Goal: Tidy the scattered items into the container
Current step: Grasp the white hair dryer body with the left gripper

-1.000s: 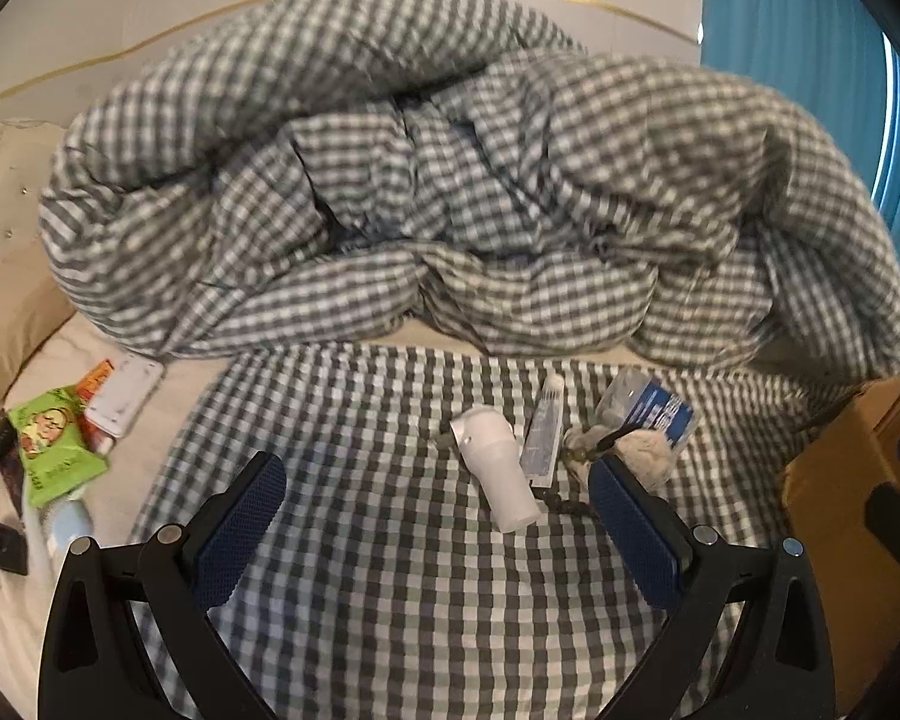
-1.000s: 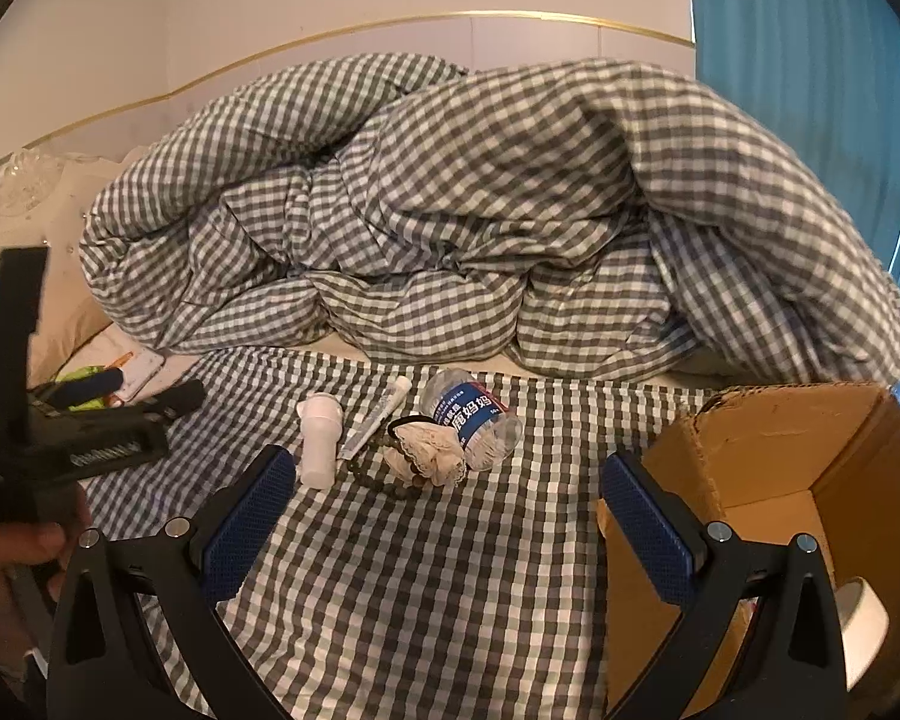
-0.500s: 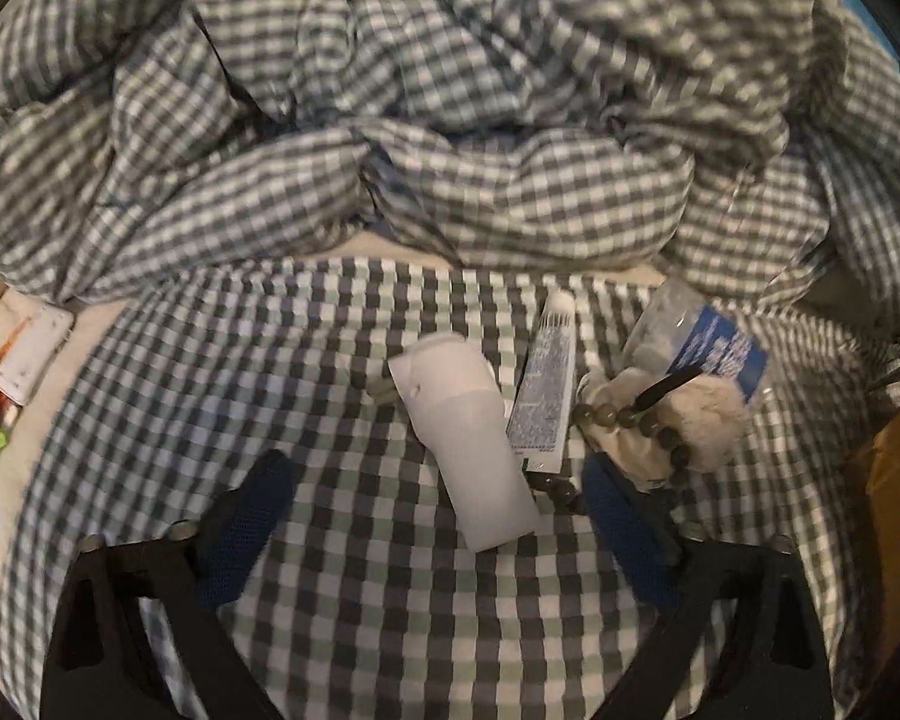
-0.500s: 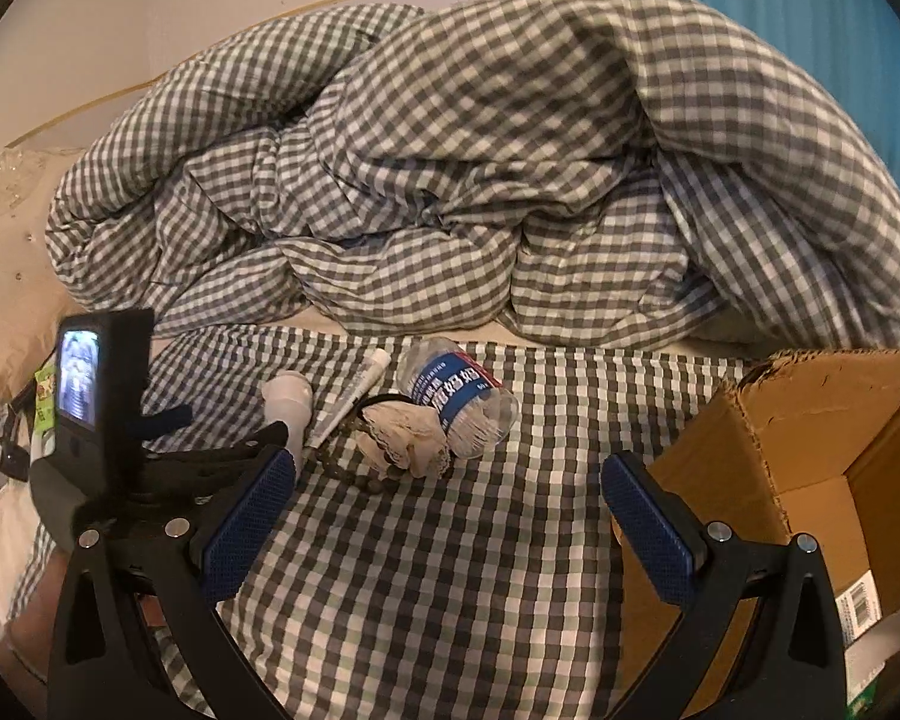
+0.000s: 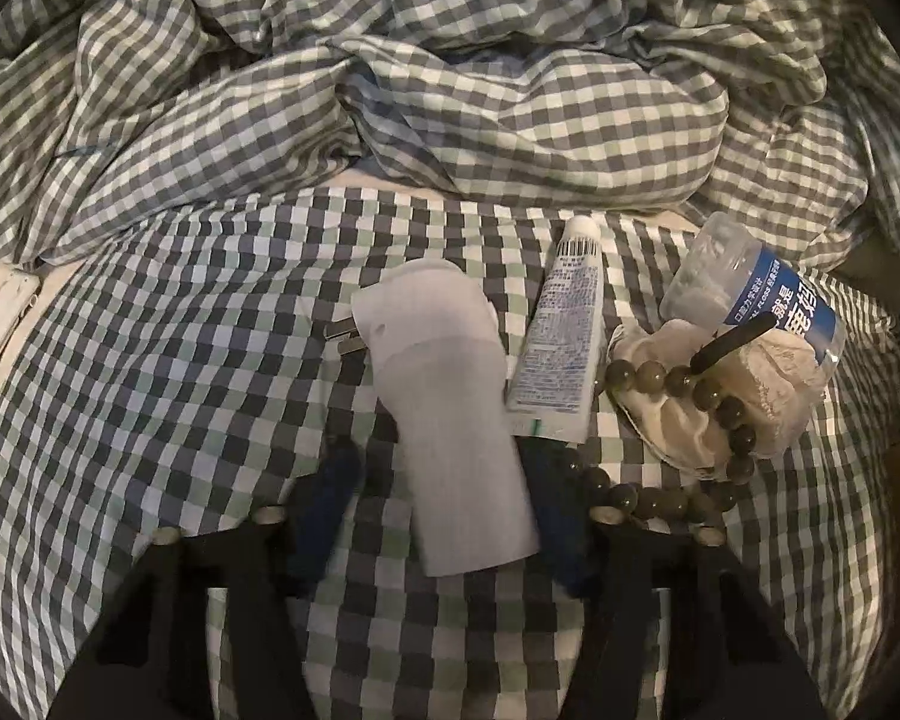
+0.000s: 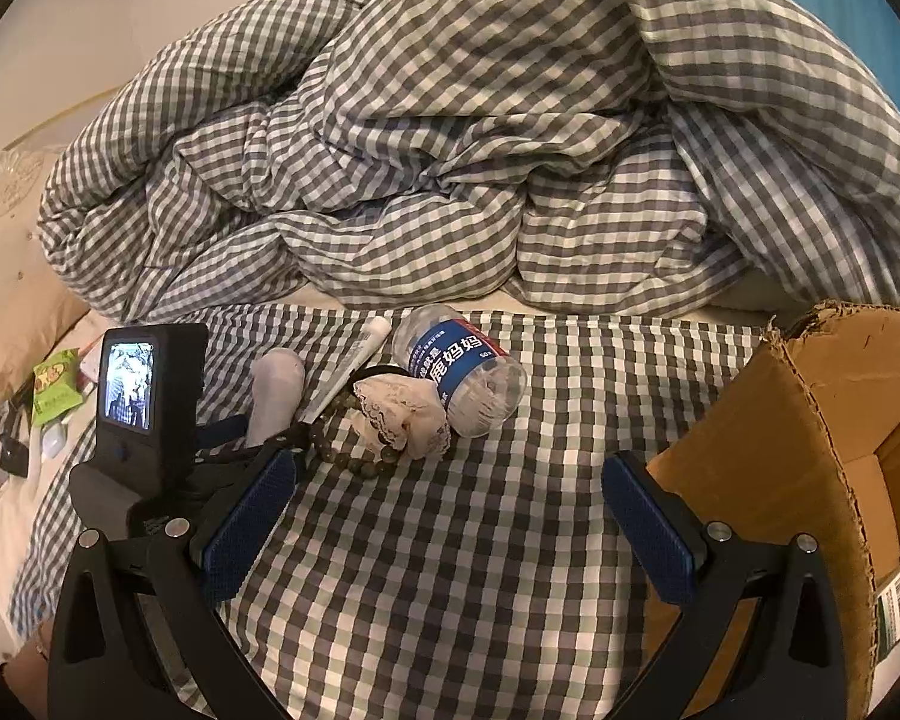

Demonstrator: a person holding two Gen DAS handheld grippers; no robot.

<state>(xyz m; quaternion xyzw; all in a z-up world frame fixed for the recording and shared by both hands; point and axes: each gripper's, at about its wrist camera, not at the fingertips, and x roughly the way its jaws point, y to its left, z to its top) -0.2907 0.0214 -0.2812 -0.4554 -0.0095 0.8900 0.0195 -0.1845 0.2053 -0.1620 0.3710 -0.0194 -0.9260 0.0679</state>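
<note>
From your left wrist camera, the left gripper [image 5: 444,516] straddles the white plug-in device [image 5: 450,420], which lies on the checked bed sheet [image 5: 150,390] with its metal prongs pointing toward nine o'clock. The jaws have just been closing with the device between them; the pads look blurred, the left one seems to stand off the device, and whether the right one touches I cannot tell, so treat the grip as unfinished. Close squarely on the lower body, not the rounded head. At two o'clock from the device lies the ointment tube [image 5: 561,330], just beside it; the bead bracelet [image 5: 678,438] curls close to your right pad, so keep the beads out of the pinch.

From your right wrist camera, the right gripper [image 6: 450,516] hangs over bare sheet with its jaws wide apart and nothing between them. The cardboard box [image 6: 810,420], your container, stands at three o'clock, open. The small bottle [image 6: 468,372] and lace scrunchie [image 6: 402,414] lie at twelve o'clock, touching. Lift straight up before you swing across to the box.
</note>
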